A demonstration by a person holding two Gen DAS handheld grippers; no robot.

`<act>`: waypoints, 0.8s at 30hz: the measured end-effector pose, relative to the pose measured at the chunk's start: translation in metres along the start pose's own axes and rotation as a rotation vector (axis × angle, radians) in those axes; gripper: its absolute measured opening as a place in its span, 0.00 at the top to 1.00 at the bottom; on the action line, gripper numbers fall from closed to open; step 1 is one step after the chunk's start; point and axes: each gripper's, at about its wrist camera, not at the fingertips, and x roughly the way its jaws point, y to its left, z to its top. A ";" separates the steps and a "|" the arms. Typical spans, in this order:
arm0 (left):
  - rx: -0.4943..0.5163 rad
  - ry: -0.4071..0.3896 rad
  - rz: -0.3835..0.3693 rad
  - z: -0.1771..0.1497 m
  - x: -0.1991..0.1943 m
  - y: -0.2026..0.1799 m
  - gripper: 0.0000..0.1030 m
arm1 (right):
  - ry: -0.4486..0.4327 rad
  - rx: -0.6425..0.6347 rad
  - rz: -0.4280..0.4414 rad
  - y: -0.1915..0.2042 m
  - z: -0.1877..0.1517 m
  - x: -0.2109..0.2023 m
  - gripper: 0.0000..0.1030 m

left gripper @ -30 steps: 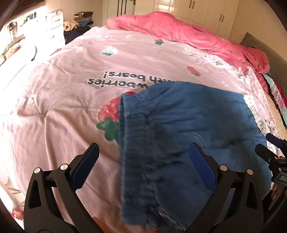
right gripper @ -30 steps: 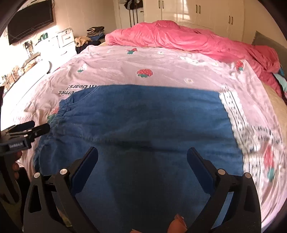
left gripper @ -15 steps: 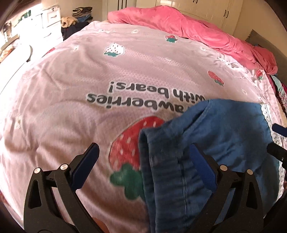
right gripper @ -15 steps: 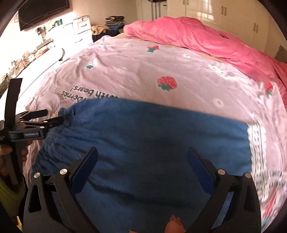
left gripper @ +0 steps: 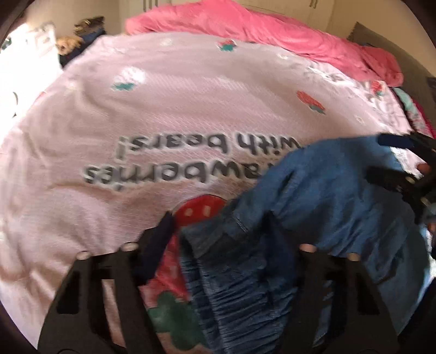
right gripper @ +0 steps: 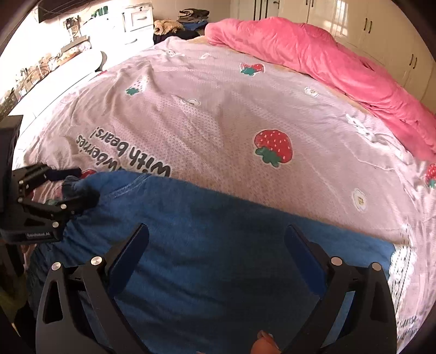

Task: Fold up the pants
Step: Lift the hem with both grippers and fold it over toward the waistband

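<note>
2 tools work the blue pants (right gripper: 218, 245), which lie spread on the bed directly under and ahead of both. The left tool (left gripper: 220, 231) is closing, with the gathered waistband corner between its jaws; whether the pads press the cloth yet I cannot tell through the blur. The right tool (right gripper: 216, 242) hangs wide open over the flat middle of the pants, holding nothing.

Risk, as I judge it: the left jaws may pinch only 1 layer of the bunched waistband, so the fold drags crooked, or they may catch the pink strawberry quilt (right gripper: 245, 114) beneath, because it is soft and wrinkled.

Beyond the tools lies a rumpled pink blanket (right gripper: 313, 54); white cupboards (right gripper: 354, 19) and drawers (right gripper: 139, 19) line the far walls.
</note>
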 end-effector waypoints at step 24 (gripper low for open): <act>0.115 -0.198 0.030 -0.017 -0.056 -0.030 0.74 | 0.020 -0.268 0.049 0.036 0.021 0.042 0.48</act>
